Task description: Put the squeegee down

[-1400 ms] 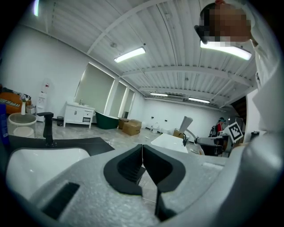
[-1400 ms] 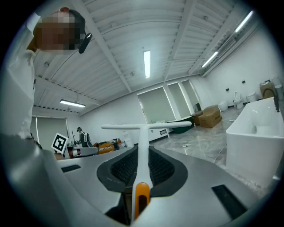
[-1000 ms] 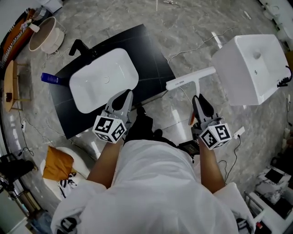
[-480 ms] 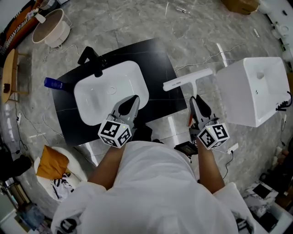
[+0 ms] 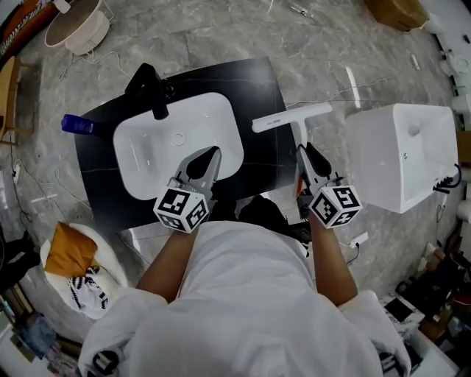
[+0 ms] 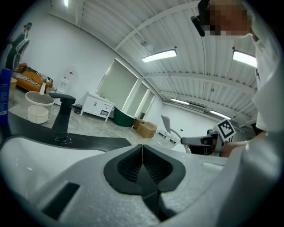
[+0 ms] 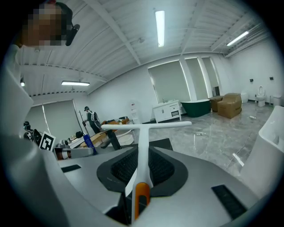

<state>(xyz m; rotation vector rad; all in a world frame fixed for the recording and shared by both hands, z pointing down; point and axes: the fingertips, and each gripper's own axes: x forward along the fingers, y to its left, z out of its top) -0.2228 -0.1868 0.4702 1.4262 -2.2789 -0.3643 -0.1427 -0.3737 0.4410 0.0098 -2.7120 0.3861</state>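
A white squeegee (image 5: 291,118) with an orange handle end (image 7: 141,196) is held in the air by its handle, my right gripper (image 5: 304,157) shut on it. Its T-shaped blade (image 7: 146,126) points forward, over the right edge of the black counter (image 5: 259,88). My left gripper (image 5: 205,161) is shut with nothing between its jaws, hovering over the near right part of the white basin (image 5: 158,143). In the left gripper view the pads (image 6: 142,165) meet in a closed line.
A black tap (image 5: 151,87) stands at the basin's far side and a blue bottle (image 5: 76,124) at the counter's left. A second white basin (image 5: 397,154) sits on the floor to the right. A bucket (image 5: 73,26), cables and a cardboard box (image 5: 396,11) lie around.
Both grippers have drifted slightly left and forward relative to the counter; the squeegee's blade now sits over the counter's right edge rather than beside it. Both grips are unchanged.
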